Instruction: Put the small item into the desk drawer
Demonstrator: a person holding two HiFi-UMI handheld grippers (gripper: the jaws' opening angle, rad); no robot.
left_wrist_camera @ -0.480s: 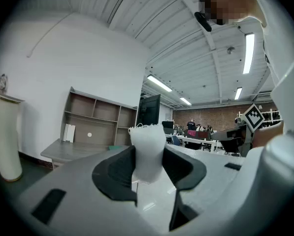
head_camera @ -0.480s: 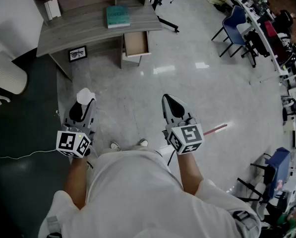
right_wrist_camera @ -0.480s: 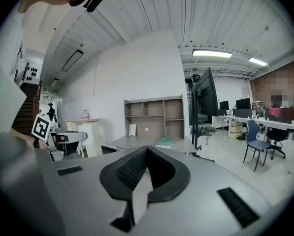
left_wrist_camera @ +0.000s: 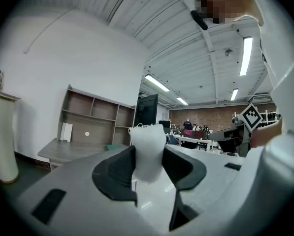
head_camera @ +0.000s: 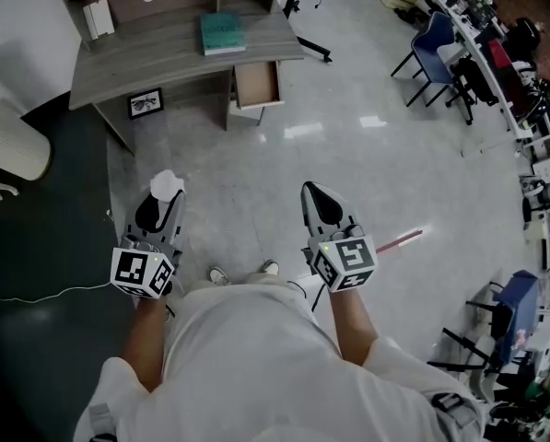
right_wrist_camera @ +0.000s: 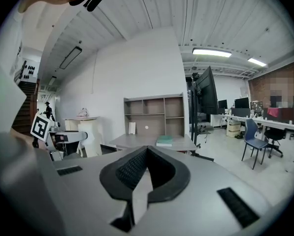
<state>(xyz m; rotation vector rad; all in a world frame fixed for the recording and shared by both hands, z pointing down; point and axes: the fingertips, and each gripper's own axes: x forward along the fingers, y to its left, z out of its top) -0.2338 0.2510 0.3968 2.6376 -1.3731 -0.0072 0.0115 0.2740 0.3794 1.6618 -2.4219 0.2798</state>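
Pale polished floor (head_camera: 367,164) fills most of the head view, with a dark mat along the left edge and office chairs at the upper right. At the upper left stands the grey desk (head_camera: 155,58), a teal book (head_camera: 221,32) lying on its top. Its drawer (head_camera: 256,83) hangs pulled out at the desk's right end, open side up and apparently bare inside.

The person stands well apart from the desk, both tools held out low in front. The right gripper (head_camera: 311,191), just right of centre, has its jaws closed tip to tip with nothing between them. The left gripper (head_camera: 161,201), lower left, is clamped on the small item (left_wrist_camera: 147,151), a white, soft-looking lump that sticks up past the pads.

The step in hand looks like the carry. Doing it well probably means walking up until the drawer sits directly under the left tool, keeping the squeeze even since the lump looks crushable, lowering inside the drawer walls, and only then letting go.
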